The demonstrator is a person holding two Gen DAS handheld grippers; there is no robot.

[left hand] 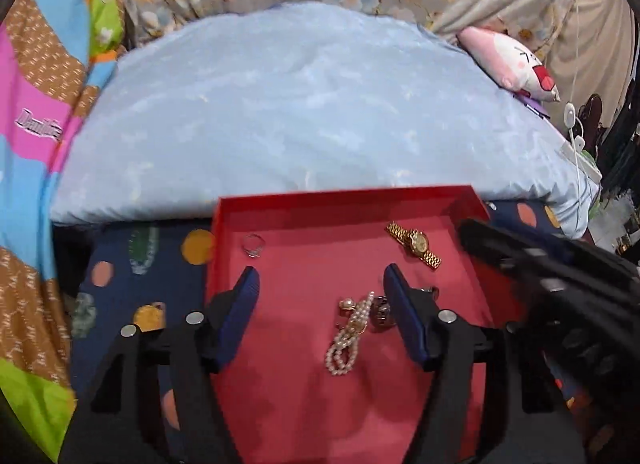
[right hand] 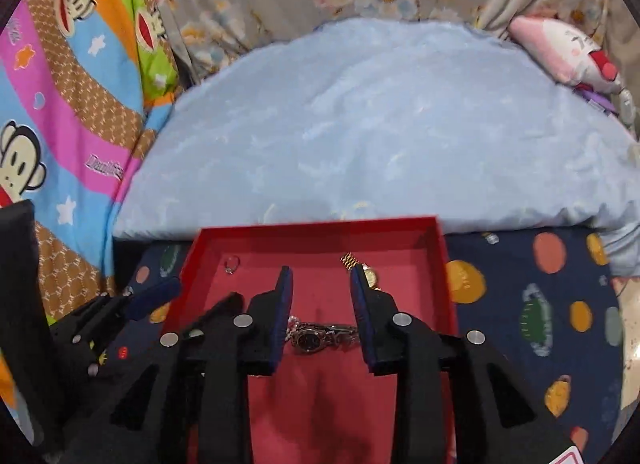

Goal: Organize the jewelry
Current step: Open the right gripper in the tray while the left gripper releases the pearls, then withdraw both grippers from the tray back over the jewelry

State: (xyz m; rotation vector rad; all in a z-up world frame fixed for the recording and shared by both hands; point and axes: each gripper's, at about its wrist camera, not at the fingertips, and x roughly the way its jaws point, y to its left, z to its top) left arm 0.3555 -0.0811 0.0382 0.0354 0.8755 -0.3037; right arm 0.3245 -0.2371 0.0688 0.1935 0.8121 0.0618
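Observation:
A red tray (left hand: 340,194) lies on the bed. On its floor are a pearl bracelet (left hand: 347,338), a gold watch (left hand: 416,245) at the back right and a silver ring (left hand: 254,245) at the back left. My left gripper (left hand: 320,284) hovers over the tray, open, and the pearls lie loose near its right finger. My right gripper (right hand: 320,276) is open above the red tray (right hand: 320,224). A dark-faced silver watch (right hand: 316,338) rests on the floor between its fingers, and the pads do not press on it. The gold watch (right hand: 349,260) is partly hidden behind the right finger.
The tray sits on a navy sheet with coloured spots (right hand: 520,304). A light blue pillow (left hand: 300,112) lies just behind it, a bright cartoon blanket (right hand: 72,136) to the left and a pink plush toy (left hand: 516,64) at the back right. A white cable (left hand: 576,136) hangs at the right.

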